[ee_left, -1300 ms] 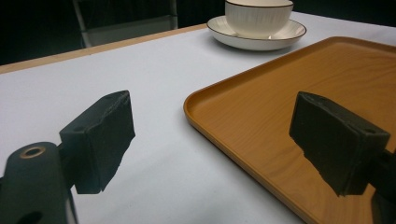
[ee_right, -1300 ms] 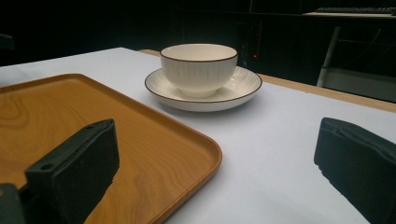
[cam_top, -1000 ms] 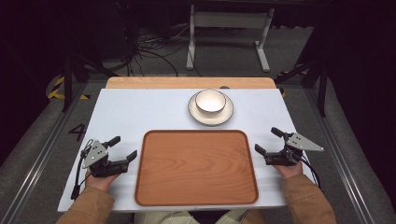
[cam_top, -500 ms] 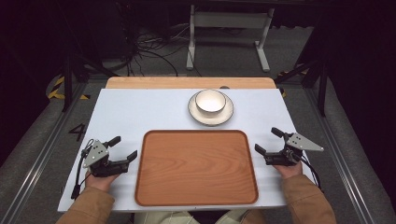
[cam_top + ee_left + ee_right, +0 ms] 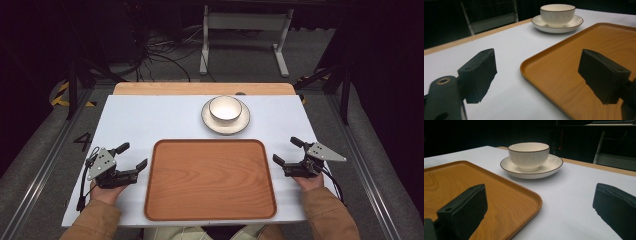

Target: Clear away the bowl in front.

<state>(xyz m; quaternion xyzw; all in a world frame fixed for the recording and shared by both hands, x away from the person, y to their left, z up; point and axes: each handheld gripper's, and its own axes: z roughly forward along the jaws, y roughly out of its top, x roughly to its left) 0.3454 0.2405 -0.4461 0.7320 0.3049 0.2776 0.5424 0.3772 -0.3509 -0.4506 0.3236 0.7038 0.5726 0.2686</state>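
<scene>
Both grippers, left gripper (image 5: 133, 155) and right gripper (image 5: 285, 151), rest with jaws apart beside the tray (image 5: 210, 179); nothing has shifted, so bowl (image 5: 225, 108) and saucer (image 5: 227, 125) beyond the tray remain untouched.

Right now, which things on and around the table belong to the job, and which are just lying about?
In the job:
- wooden tray
- bowl
- saucer under it
- left gripper, open
- right gripper, open

Lying about:
- metal stand
- floor cables

Bowl (image 5: 225, 108) on saucer (image 5: 242, 123) behind tray (image 5: 210, 180)
</scene>
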